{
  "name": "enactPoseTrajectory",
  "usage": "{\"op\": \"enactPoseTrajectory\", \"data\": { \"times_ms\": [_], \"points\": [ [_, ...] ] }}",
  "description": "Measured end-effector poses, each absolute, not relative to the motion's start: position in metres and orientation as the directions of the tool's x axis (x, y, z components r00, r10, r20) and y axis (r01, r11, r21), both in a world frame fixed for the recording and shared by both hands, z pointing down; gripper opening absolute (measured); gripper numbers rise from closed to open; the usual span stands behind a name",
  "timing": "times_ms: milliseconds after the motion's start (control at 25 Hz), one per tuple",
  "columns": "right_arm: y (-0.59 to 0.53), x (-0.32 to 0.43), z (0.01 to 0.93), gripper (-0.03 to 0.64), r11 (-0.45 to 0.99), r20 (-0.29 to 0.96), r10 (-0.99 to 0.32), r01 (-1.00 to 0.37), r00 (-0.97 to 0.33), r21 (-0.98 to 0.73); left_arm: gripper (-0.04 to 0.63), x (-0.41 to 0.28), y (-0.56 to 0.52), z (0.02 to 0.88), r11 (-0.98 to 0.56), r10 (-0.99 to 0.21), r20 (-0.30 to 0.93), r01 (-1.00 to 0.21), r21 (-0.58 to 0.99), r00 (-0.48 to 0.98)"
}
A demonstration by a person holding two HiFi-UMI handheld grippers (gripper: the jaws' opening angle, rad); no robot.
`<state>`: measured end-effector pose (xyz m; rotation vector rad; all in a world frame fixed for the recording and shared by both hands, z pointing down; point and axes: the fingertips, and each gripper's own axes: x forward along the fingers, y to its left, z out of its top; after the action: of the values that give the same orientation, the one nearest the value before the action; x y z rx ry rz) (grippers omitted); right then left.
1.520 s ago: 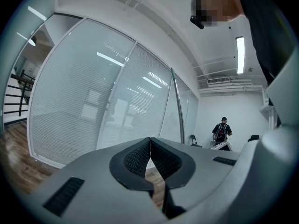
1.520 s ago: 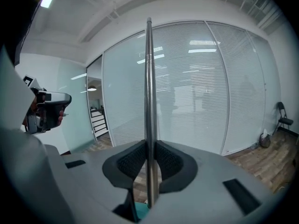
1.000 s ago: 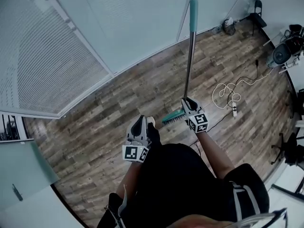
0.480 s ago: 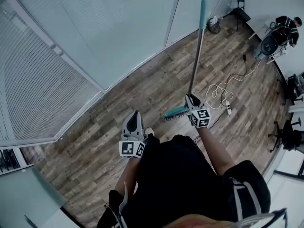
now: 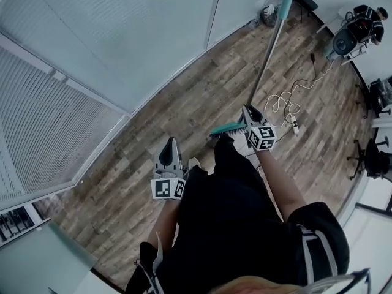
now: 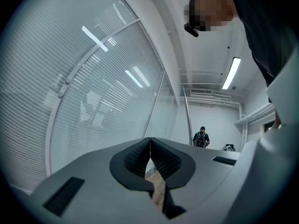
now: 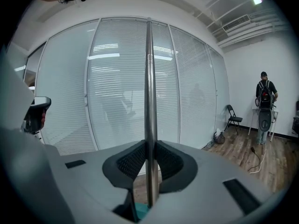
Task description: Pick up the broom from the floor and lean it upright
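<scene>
- Overhead, in the head view, the broom (image 5: 262,73) stands nearly upright, a little out from the glass wall (image 5: 122,35). The right gripper (image 5: 248,109) sits low on its handle (image 5: 274,38), just above the brush (image 5: 228,128). The left gripper (image 5: 168,144) is well apart from the broom.
- Left gripper view: the left gripper (image 6: 150,142) has its jaws together on nothing, with the wall alongside.
- Right gripper view: the right gripper (image 7: 148,147) is clamped on the smooth metal handle. The broom is probably light and stiff but slippery, and a higher hold would likely steady it.
</scene>
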<state>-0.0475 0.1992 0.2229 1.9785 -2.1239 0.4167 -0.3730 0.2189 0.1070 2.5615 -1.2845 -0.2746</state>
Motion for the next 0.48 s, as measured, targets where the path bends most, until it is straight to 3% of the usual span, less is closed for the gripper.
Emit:
{"op": "enactPoseTrajectory", "data": {
  "times_ms": [240, 480],
  "points": [
    [0.151, -0.019, 0.241, 0.080, 0.066, 0.337, -0.937, -0.993, -0.094, -0.094, 0.018, -0.362, 0.181, 0.109, -0.525, -0.840, -0.022, -0.801, 0.287, 0.542],
    [0.044, 0.026, 0.290, 0.079, 0.080, 0.352, -0.927, -0.986, -0.126, -0.145, 0.018, -0.309, 0.097, 0.110, -0.559, -0.825, -0.037, -0.802, 0.211, 0.564]
  ]
}}
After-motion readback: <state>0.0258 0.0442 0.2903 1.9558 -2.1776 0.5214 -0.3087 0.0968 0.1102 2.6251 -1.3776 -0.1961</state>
